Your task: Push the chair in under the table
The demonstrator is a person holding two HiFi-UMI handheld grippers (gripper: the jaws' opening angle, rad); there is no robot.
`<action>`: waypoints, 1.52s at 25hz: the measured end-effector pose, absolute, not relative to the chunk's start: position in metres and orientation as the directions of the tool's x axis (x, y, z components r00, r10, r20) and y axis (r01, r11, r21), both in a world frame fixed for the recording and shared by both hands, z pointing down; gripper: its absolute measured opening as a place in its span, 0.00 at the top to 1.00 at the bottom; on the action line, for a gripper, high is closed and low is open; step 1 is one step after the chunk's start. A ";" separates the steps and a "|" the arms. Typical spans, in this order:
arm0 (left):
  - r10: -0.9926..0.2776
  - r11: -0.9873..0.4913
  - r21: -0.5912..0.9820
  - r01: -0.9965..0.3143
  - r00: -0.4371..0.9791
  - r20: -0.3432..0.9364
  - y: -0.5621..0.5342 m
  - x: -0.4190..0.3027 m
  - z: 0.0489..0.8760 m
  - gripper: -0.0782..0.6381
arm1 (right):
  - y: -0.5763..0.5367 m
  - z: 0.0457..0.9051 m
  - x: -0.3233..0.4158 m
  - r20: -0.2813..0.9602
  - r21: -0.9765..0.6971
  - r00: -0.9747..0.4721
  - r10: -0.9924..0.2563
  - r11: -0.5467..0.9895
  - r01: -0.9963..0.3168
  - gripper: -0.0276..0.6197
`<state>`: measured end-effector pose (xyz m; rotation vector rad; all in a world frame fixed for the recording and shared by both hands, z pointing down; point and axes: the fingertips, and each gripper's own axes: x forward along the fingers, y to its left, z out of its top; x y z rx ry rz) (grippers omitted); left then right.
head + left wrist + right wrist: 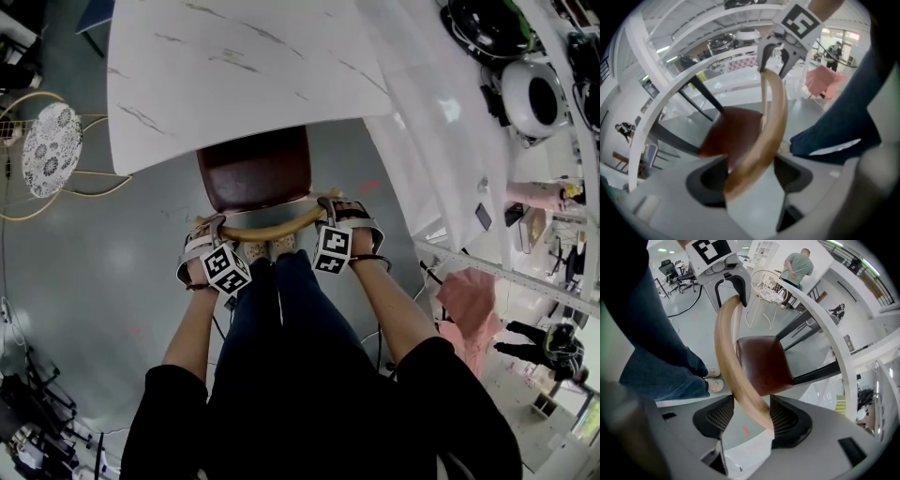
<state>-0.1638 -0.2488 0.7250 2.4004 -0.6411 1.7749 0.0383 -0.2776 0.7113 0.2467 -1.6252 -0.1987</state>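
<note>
The chair has a dark brown seat [255, 172] and a curved wooden back rail [272, 229]. Its seat front sits under the edge of the white marble table [234, 66]. My left gripper [212, 225] is shut on the left end of the rail, and my right gripper [329, 206] is shut on the right end. In the left gripper view the rail [768, 122] runs from my left gripper [746, 182] up to the right gripper [777, 60]. In the right gripper view the rail [726, 352] passes through my right gripper [748, 416] towards the left gripper [727, 289], beside the seat [764, 364].
The person's legs [281, 319] stand right behind the chair. A round white wire stand [52, 136] is on the floor at left. A long white counter [441, 122] with appliances runs along the right, with a pink chair [467, 298] beyond it. A person [798, 264] stands far off.
</note>
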 end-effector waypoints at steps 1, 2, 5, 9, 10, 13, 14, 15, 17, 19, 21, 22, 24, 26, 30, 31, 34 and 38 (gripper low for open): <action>-0.268 -0.910 -0.160 -0.384 0.247 0.931 -0.246 -0.162 0.724 0.45 | -0.275 0.710 0.039 0.960 0.266 -0.071 -0.270 0.962 -0.061 0.64; -0.260 -0.909 -0.146 -0.389 0.259 0.930 -0.245 -0.160 0.722 0.45 | -0.273 0.707 0.039 0.960 0.260 -0.082 -0.266 0.962 -0.080 0.64; -0.262 -0.902 -0.128 -0.412 0.286 0.922 -0.244 -0.158 0.714 0.46 | -0.269 0.696 0.038 0.955 0.255 -0.122 -0.270 0.959 -0.124 0.64; -0.296 -0.881 -0.132 -0.455 0.312 0.903 -0.241 -0.154 0.698 0.52 | -0.266 0.679 0.032 0.940 0.265 -0.178 -0.293 0.951 -0.161 0.64; -0.311 -0.870 -0.134 -0.474 0.317 0.896 -0.241 -0.153 0.692 0.55 | -0.267 0.674 0.029 0.934 0.268 -0.196 -0.299 0.948 -0.172 0.64; -0.379 -0.828 -0.157 -0.539 0.330 0.865 -0.248 -0.150 0.666 0.65 | -0.272 0.653 0.018 0.907 0.281 -0.258 -0.334 0.934 -0.222 0.69; -0.404 -0.813 -0.167 -0.559 0.334 0.852 -0.251 -0.148 0.657 0.68 | -0.276 0.644 0.014 0.891 0.295 -0.278 -0.358 0.924 -0.245 0.76; -0.426 -0.799 -0.173 -0.576 0.338 0.839 -0.254 -0.147 0.648 0.72 | -0.279 0.634 0.010 0.874 0.310 -0.298 -0.385 0.912 -0.270 0.85; -0.469 -0.773 -0.187 -0.607 0.347 0.812 -0.262 -0.144 0.627 0.81 | -0.288 0.613 0.001 0.834 0.337 -0.338 -0.435 0.888 -0.313 0.88; -0.524 -0.742 -0.212 -0.636 0.351 0.776 -0.273 -0.142 0.601 0.87 | -0.297 0.591 -0.007 0.792 0.367 -0.372 -0.485 0.864 -0.345 0.90; -0.582 -0.704 -0.240 -0.668 0.350 0.734 -0.285 -0.142 0.571 0.88 | -0.307 0.566 -0.012 0.745 0.393 -0.399 -0.535 0.835 -0.386 0.91; -0.609 -0.685 -0.251 -0.684 0.349 0.712 -0.291 -0.142 0.556 0.88 | -0.313 0.552 -0.014 0.719 0.402 -0.411 -0.560 0.818 -0.411 0.91; -0.660 -0.648 -0.271 -0.712 0.347 0.666 -0.301 -0.142 0.527 0.88 | -0.324 0.523 -0.017 0.666 0.410 -0.434 -0.607 0.783 -0.467 0.92; -0.707 -0.608 -0.281 -0.743 0.345 0.618 -0.310 -0.142 0.498 0.88 | -0.333 0.492 -0.018 0.608 0.404 -0.456 -0.650 0.748 -0.527 0.92; -0.799 -0.510 -0.276 -0.815 0.330 0.503 -0.323 -0.143 0.441 0.88 | -0.347 0.419 -0.020 0.458 0.405 -0.491 -0.741 0.666 -0.627 0.92; -0.820 -0.491 -0.283 -0.824 0.327 0.471 -0.325 -0.144 0.427 0.88 | -0.348 0.400 -0.021 0.415 0.407 -0.499 -0.761 0.646 -0.646 0.92; -0.875 -0.435 -0.296 -0.850 0.322 0.361 -0.329 -0.144 0.379 0.88 | -0.349 0.348 -0.025 0.288 0.387 -0.521 -0.804 0.595 -0.704 0.92; -0.933 -0.340 -0.239 -0.909 0.294 0.209 -0.329 -0.149 0.321 0.88 | -0.346 0.295 -0.021 0.159 0.315 -0.522 -0.838 0.544 -0.778 0.92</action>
